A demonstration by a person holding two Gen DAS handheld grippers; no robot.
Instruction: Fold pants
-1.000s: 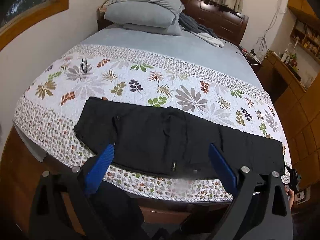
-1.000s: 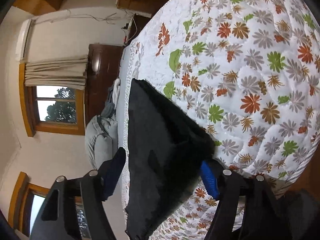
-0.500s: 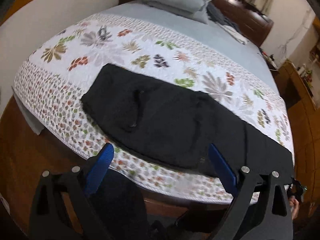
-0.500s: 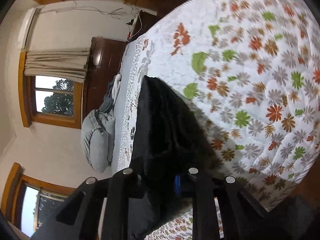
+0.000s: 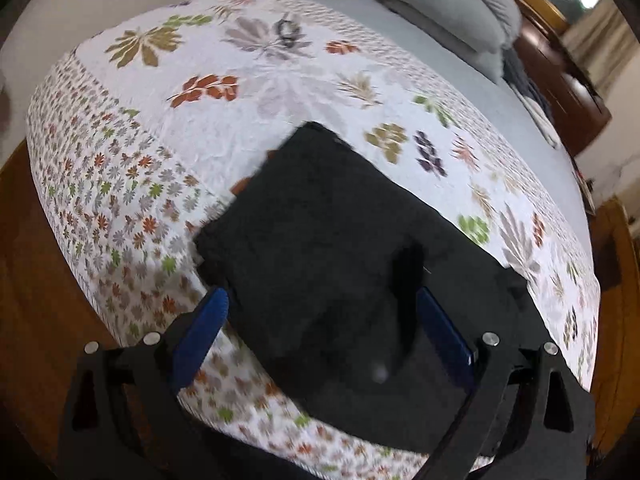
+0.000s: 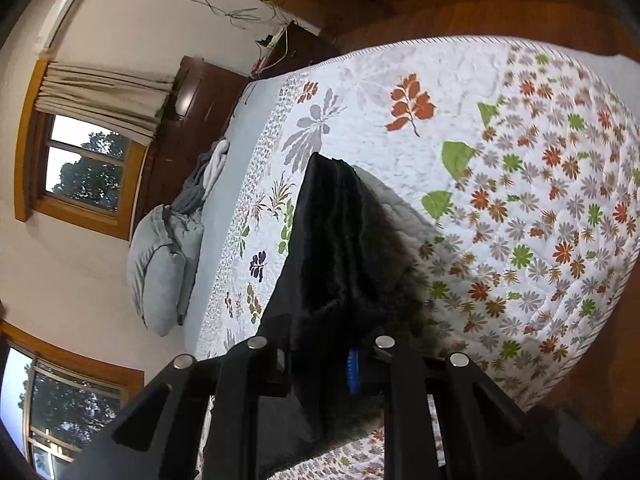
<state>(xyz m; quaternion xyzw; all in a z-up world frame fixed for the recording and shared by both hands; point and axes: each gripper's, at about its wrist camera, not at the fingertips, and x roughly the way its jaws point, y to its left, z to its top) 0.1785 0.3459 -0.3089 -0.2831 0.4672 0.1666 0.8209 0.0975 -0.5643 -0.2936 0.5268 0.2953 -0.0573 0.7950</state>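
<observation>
Since half a second ago: left gripper has come closer to the black pants, its view now filled by the waist end; right gripper stays clamped on the leg end, which has risen further off the quilt. Pants: black, lying across the near edge of the bed, waist end flat on the quilt in the left view, leg end lifted into a folded ridge in the right view, casting a shadow on the quilt beside it. Left gripper: jaws spread wide, blue pads either side of the waist end, not pinching it. Right gripper: jaws drawn together on the pants' fabric, one blue pad just visible against the cloth. Surface: white quilt printed with leaves and flowers in orange, green, grey and purple, with a band of small flowers along its edges; plain grey sheet beyond it toward the head of the bed. Room: grey pillows stacked at the head; dark wooden headboard; crumpled grey and white cloth by the headboard; wood-framed window with a beige curtain; white wall with loose wires; wooden floor.
</observation>
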